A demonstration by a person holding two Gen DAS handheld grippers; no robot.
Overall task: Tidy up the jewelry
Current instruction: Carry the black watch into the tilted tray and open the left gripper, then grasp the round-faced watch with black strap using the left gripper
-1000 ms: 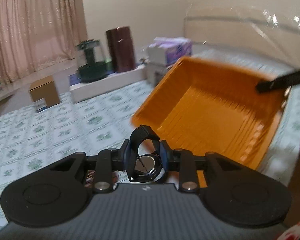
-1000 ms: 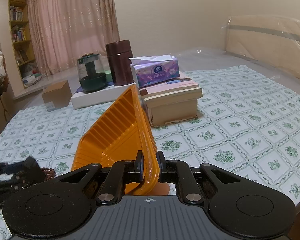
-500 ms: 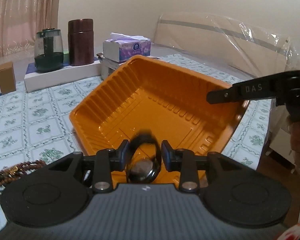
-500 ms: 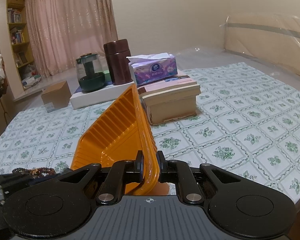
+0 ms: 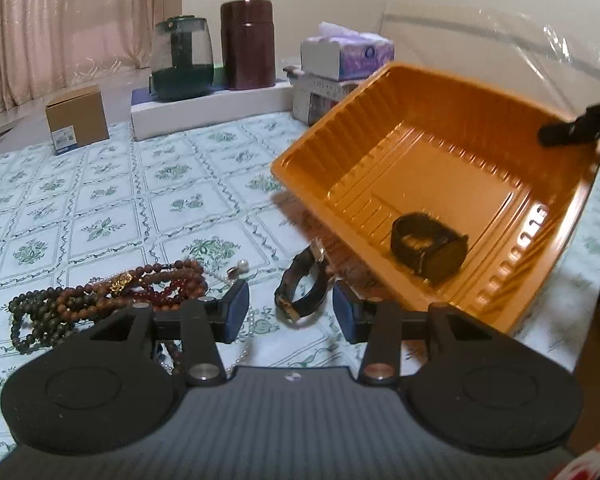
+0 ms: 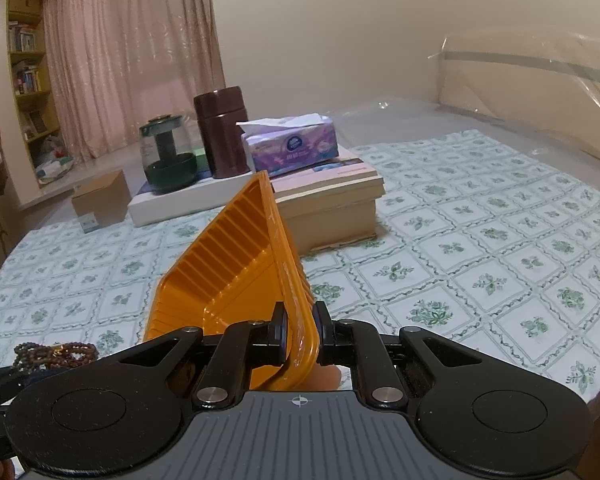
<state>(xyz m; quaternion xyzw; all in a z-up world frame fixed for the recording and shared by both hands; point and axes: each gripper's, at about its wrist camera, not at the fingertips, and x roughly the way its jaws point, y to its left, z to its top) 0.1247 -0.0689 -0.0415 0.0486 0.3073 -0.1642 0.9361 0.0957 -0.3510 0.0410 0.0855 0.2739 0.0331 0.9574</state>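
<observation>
Crowding the cloth: beads (image 5: pixel 100 292), brown watch (image 5: pixel 302 290), possibly pearls (image 5: pixel 242 266).

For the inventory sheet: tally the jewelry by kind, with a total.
Watches: 2, a black-strap watch in the orange plastic tray and a dark-strap watch with gold buckle on the tablecloth.
Round-bead strands, brown, red and dark green: tangled, cannot separate; counted as 1 pile.
Total: 3.

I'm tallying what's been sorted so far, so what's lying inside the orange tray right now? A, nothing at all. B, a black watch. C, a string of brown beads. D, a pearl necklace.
B: a black watch lies on the floor of the tilted orange tray, while the bead strings are on the tablecloth.
</observation>
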